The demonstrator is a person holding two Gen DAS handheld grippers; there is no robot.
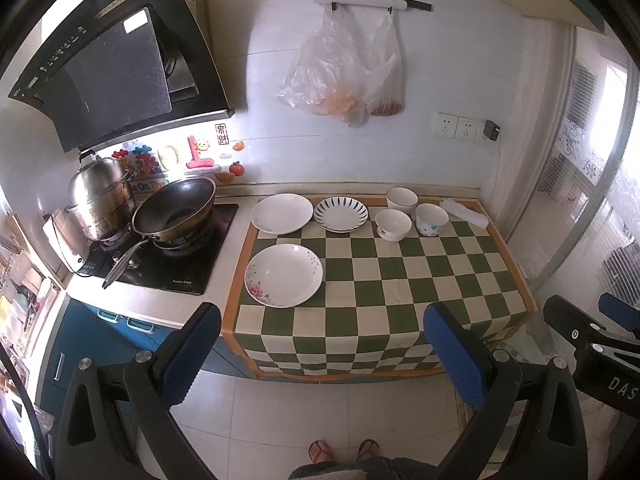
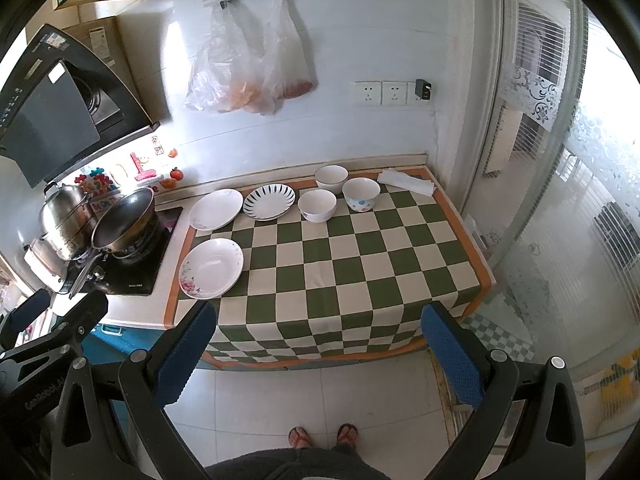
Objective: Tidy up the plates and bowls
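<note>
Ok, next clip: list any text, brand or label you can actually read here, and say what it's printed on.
"DAS": white letters on the right claw's black body, cut off at the edge.
"GenRobot.AI", roughly: faint lettering on the left claw's body.
Range hood: brand line and stickers too small to read.
Cooktop: small white logo, unreadable.
Wall sticker: red seal characters, blurred.
Colourful letter stickers: not legible.

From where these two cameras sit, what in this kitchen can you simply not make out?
- Plastic bags on the wall rail: something orange inside, blurred by the film in both views.
- Steel steamer pot: its lid hides the contents.
- Text on the range hood: too small in either view.
- Person: only sandalled feet show; the bottom edge cuts off the rest.
- Polka-dot bowl: its near wall hides the bottom inside.
</note>
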